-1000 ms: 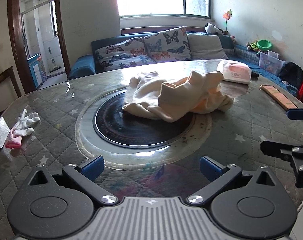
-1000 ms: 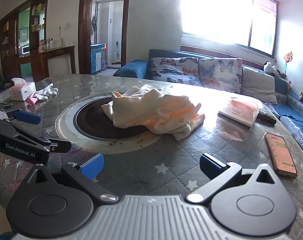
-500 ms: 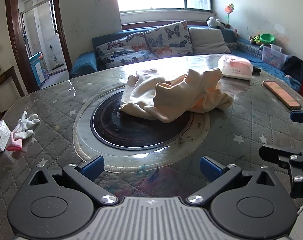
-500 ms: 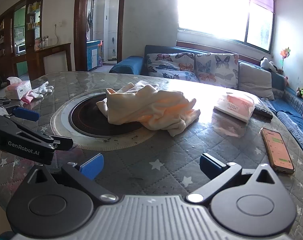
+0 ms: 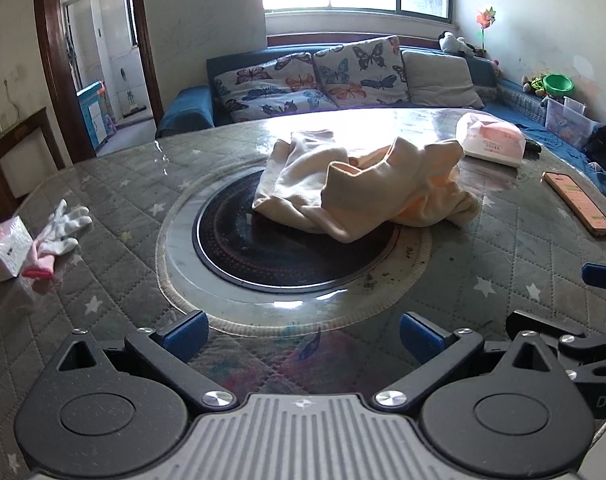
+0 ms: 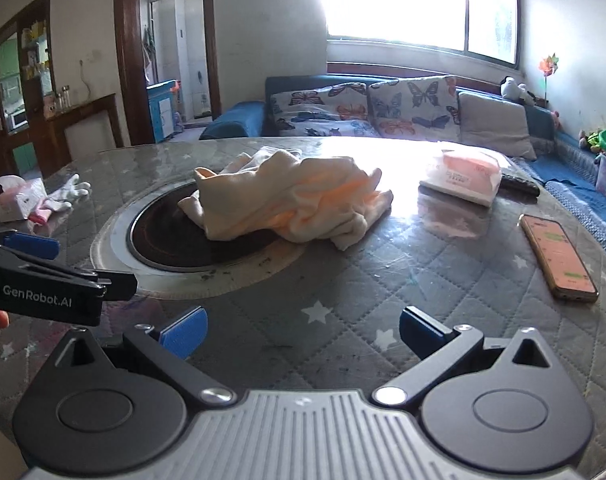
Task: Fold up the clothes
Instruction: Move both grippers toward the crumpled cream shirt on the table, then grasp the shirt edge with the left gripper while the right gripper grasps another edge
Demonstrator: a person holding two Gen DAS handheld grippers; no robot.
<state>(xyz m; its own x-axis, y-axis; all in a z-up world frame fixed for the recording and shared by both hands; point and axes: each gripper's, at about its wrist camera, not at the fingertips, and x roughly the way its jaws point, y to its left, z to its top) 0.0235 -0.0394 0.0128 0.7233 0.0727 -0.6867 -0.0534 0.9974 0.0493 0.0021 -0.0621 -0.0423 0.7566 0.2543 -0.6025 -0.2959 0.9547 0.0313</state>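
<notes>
A round bench (image 5: pixel 115 280) fills both views, covered in grey quilted cloth with white stars under a glossy clear sheet. At its middle sits a dark circular inset (image 5: pixel 287 248) ringed by a pale band. Beyond the bench a blue sofa (image 6: pixel 239 120) runs along the wall, carrying butterfly-print cushions (image 5: pixel 355 68).

The task's thing, a crumpled cream garment (image 5: pixel 359 192), lies in a loose heap on the far side of the dark inset, spilling over its right edge onto the quilted cover; some folds show a peach tint. Nothing touches it.

The left tongs (image 5: pixel 301 332) hover low over the near edge of the bench, blue-padded tips wide apart and empty, well short of the garment. The right tongs (image 6: pixel 301 330) sit likewise, tips spread with nothing between them. Each appears at the edge of the other's view, side by side.

To the right of the garment rests a pink-and-white tissue pack (image 6: pixel 461 174), with a dark remote (image 6: pixel 519 186) just behind it. Nearer, a phone (image 6: pixel 557 256) lies flat with its screen lit. On the left side lie white gloves (image 5: pixel 65 224) with pink cuffs, touching a small pink tissue packet (image 5: pixel 3 250).
</notes>
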